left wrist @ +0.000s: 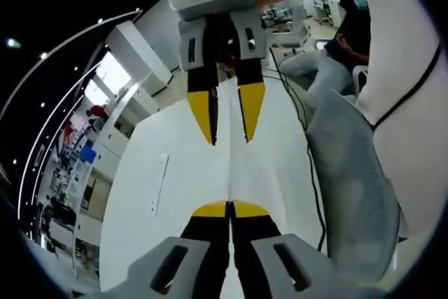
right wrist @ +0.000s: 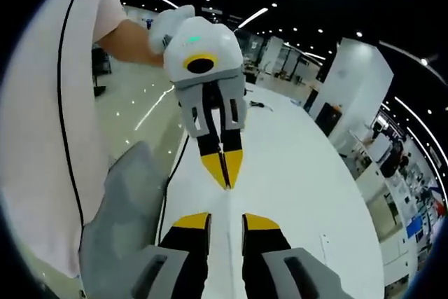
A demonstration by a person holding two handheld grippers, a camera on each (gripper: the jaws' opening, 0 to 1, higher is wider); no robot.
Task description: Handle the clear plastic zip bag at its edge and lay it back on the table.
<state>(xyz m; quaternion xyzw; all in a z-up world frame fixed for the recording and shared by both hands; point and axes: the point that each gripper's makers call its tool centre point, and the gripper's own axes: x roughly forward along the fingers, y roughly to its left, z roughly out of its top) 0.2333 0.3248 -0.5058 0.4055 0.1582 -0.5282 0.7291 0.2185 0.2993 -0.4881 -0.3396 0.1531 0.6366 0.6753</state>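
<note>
Closed on one edge of the clear zip bag [left wrist: 229, 173], the left gripper [left wrist: 229, 209] holds it stretched above the white table [left wrist: 175, 173] toward the parted right gripper [left wrist: 229, 138]; thin, limp, slippery film, best pinched at edges.

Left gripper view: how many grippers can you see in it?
2. The left gripper rises from the bottom of the view with its jaws closed together. The right gripper reaches in from the top, its jaws slightly apart, above the white table.
</note>
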